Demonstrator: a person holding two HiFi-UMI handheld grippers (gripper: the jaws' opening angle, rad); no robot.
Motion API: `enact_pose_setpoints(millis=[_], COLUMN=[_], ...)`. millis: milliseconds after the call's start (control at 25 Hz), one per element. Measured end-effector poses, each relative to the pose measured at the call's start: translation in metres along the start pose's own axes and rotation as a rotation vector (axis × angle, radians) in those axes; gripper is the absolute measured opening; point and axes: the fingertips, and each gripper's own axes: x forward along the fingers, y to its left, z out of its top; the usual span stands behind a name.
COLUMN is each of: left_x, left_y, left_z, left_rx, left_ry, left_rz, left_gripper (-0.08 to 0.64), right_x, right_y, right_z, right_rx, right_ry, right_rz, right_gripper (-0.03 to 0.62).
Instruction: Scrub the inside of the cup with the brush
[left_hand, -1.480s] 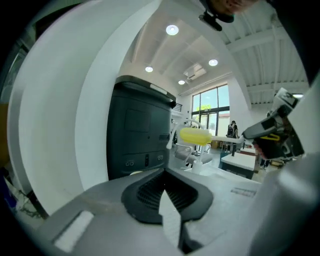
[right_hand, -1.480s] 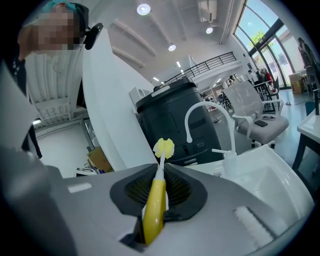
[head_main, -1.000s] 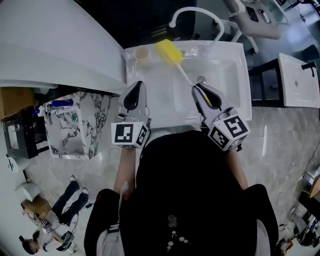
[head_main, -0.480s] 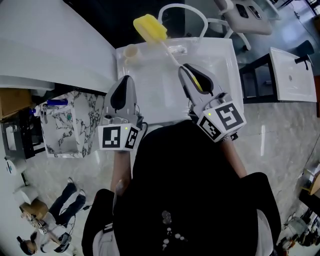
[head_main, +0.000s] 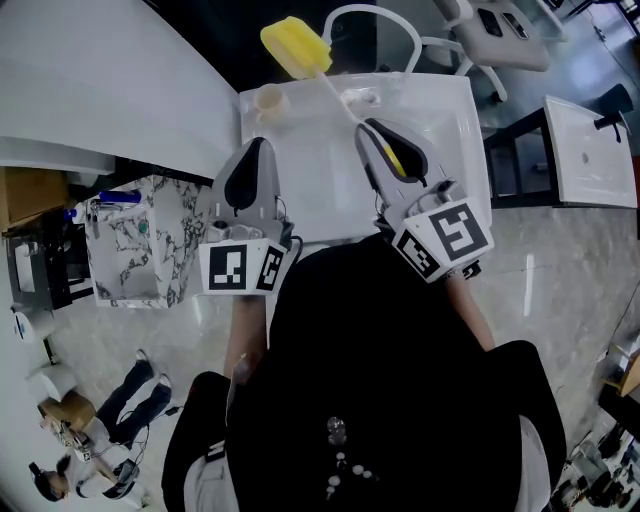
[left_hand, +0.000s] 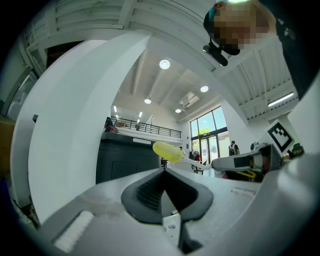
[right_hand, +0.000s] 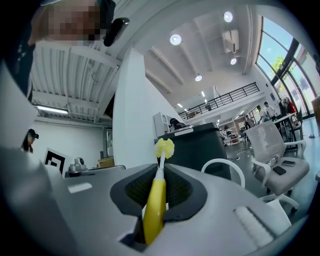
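The cup (head_main: 268, 101) stands untouched on the far left corner of the white sink (head_main: 440, 130). In the head view it is at twelve o'clock from the left claw (head_main: 258, 150), just beyond the claw's tip. That claw is closed, pads together with nothing between them. It is plainly the nearer of the two, so it would have to open before it could take the cup.

The right claw (head_main: 372, 128) is clamped on the yellow handle of the brush (head_main: 295, 48). The brush's long axis runs from five o'clock at the grip to eleven o'clock at the yellow head. The head hangs past the sink's far edge, beyond the cup, near the white tap (head_main: 400, 30).

From the brush head the cup lies at about seven o'clock — the head overshoots its target. It would need drawing back and tipping down to enter the mouth.

Both hands are held out ahead of the person, side by side and a little apart. Their claws point roughly level across the room.
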Motion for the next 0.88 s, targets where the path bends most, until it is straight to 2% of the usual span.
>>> enact_pose_setpoints(millis=[400,880], left_x=[-0.007,-0.025], left_y=[-0.011,-0.006], left_z=[-0.005,-0.01], left_rx=[0.009,0.009], left_ry=[0.008,0.017], left_rz=[0.002,0.042], left_gripper=[0.0,0.0], right_x=[-0.012,-0.015], right_y=[-0.004,0.006], right_z=[-0.001,-0.01], right_rx=[0.023,0.031], right_ry=[-0.014,0.0], right_rz=[-0.026,0.002], right_gripper=[0.04,0.04])
